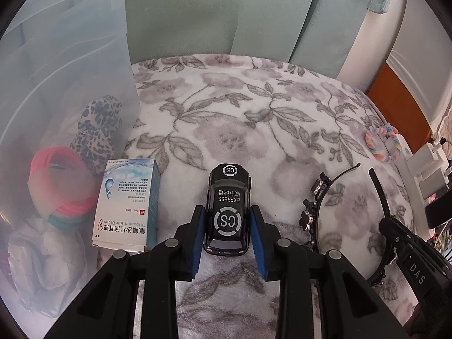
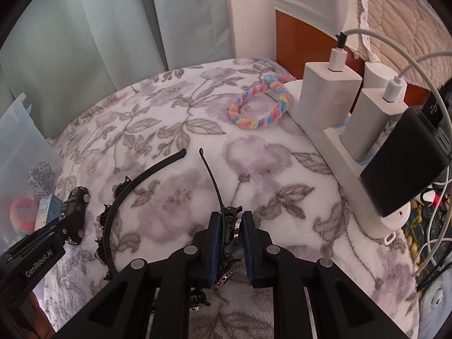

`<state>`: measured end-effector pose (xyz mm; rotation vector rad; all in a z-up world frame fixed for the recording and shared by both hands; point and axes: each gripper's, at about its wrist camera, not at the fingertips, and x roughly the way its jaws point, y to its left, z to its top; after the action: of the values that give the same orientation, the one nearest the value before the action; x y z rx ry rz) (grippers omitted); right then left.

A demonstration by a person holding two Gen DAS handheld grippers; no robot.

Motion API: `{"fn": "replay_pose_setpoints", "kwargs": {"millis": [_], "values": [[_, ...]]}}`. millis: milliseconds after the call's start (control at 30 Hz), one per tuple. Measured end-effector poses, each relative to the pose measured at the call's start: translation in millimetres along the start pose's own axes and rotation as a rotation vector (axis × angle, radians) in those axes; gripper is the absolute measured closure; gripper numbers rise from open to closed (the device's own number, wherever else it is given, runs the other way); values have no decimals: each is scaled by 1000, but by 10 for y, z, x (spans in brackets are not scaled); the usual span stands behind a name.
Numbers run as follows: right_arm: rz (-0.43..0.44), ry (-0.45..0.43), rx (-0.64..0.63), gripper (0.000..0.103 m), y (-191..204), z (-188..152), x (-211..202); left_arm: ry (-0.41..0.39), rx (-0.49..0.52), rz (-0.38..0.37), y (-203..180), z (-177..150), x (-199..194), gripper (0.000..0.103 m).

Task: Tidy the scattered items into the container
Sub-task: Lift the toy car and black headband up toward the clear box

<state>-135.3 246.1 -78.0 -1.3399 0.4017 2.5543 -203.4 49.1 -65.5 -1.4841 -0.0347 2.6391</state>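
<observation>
A black toy car [image 1: 228, 197] marked "CS EXPRESS" sits on the floral blanket, and my left gripper [image 1: 227, 212] is shut on its sides. To its left an ear-drops box [image 1: 127, 206] stands against the translucent container [image 1: 70, 56], which holds a leopard scrunchie [image 1: 99, 130] and pink hair ties [image 1: 59, 175]. A black decorated headband [image 2: 124, 195] lies on the blanket; my right gripper [image 2: 231, 217] is shut on its right arm. A rainbow scrunchie [image 2: 261, 104] lies farther back.
A white power strip [image 2: 364, 206] with two chargers [image 2: 327, 99], a black power bank [image 2: 404, 169] and loose cables [image 2: 432, 226] borders the blanket's right edge. Green curtains [image 2: 113, 22] hang behind. Bare blanket [image 1: 240, 107] spreads between the car and the curtains.
</observation>
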Motion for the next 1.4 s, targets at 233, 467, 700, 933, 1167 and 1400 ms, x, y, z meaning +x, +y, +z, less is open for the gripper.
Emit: {"fn": "replay_pose_setpoints", "kwargs": {"millis": [233,467,700,933,1167,1400], "values": [[34,-29,57,87,-124,24,-262,-36,9,-8,-46,-12,-291,71],[53,-124,69,87,-143,70,-771,-117,26,-19,-81,-22,-812,71],[77,-223,81,87,-130,53,-1311,-205,36,-20,-68,-100,-1377,71],[114,-325,89,87,-91,59,-1869,-288,53,-22,-78,-149,-1870,71],[163,-433,89,87,28,53,-2396,-400,36,-19,6,-139,-2450,71],[200,-523,100,87,74,86,-2854,-509,-24,-33,95,-65,-2950,71]]}}
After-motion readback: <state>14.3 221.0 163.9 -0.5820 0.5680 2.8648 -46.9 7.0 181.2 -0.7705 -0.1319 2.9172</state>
